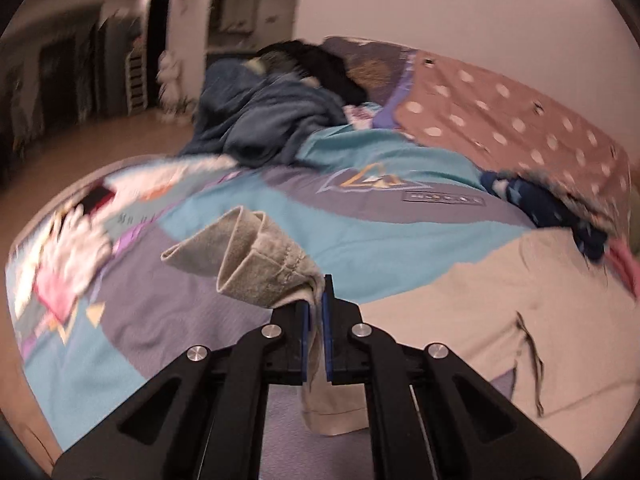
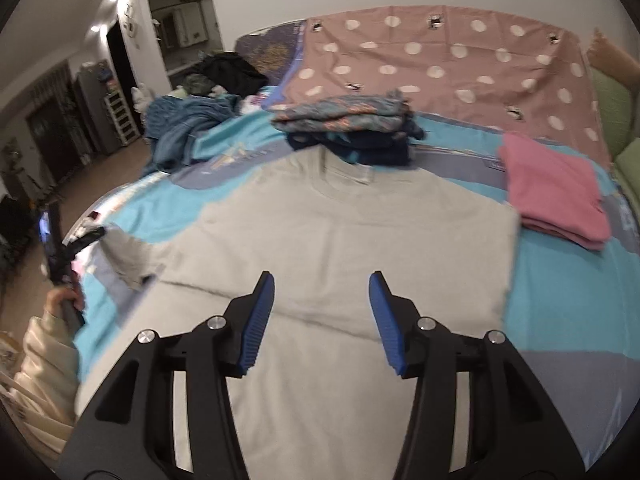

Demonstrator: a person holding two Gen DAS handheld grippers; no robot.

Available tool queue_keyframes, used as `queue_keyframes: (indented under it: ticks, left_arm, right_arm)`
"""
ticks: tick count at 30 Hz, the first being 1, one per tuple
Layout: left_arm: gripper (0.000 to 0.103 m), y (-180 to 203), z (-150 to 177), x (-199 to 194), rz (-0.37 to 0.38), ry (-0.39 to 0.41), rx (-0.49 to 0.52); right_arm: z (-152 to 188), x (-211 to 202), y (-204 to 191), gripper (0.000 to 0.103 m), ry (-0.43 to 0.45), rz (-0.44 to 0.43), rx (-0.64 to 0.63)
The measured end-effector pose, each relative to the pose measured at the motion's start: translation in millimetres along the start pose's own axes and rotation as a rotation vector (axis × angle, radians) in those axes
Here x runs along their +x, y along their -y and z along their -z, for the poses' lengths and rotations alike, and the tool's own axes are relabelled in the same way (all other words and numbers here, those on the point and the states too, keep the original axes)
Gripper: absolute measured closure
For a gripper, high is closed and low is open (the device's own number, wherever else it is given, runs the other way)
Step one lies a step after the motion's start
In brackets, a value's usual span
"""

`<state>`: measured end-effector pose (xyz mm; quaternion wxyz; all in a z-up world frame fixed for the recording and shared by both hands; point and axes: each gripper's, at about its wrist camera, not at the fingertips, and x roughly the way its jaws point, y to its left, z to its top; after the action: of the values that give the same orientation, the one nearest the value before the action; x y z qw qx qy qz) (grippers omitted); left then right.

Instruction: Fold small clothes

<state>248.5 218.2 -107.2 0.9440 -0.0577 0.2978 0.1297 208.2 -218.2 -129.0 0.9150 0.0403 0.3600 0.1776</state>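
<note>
between left gripper (image 1: 316, 300) pads, sleeve (image 1: 248, 256) edge hidden.

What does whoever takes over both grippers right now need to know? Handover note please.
Left gripper: jaws shut on the sleeve of the beige T-shirt, lifted off the bed.
Right gripper: jaws open, empty, hovering over the shirt's lower half.
Shirt lies flat on the bedspread; its right sleeve looks already tucked in.
Done: pink folded garment to the right, folded patterned stack beyond the collar.
Left: carry the left sleeve inward, then fold the body, stack it. An unfolded blue heap lies at the far left.
</note>
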Motion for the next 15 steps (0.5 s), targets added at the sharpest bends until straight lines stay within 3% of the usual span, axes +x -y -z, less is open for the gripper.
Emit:
queue_keyframes:
  ticks: [3, 6, 8, 11, 13, 15]
  left_arm:
    - [0.098, 88, 3, -31, -0.019, 0.098, 0.311]
    - [0.098, 165, 30, -58, -0.032, 0.219, 0.618]
    - [0.098, 194, 52, -66, -0.026, 0.262, 0.759]
    - [0.098, 220, 85, -66, -0.001, 0.264, 0.931]
    - [0.098, 230, 109, -63, -0.019, 0.268, 1.063]
    - [0.098, 232, 121, -63, -0.01, 0.264, 1.123]
  right_arm:
    - [-28, 15, -6, 0.045, -0.02, -0.14, 0.037]
    - [-43, 33, -9, 0.045, -0.068, -0.255, 0.095]
    - [-46, 47, -11, 0.045, -0.11, -0.306, 0.117]
    - [-37, 78, -4, 0.043, -0.224, -0.412, 0.217]
    - [-21, 103, 11, 0.038, -0.304, -0.454, 0.357]
    - [3, 134, 30, 0.036, -0.419, -0.538, 0.567]
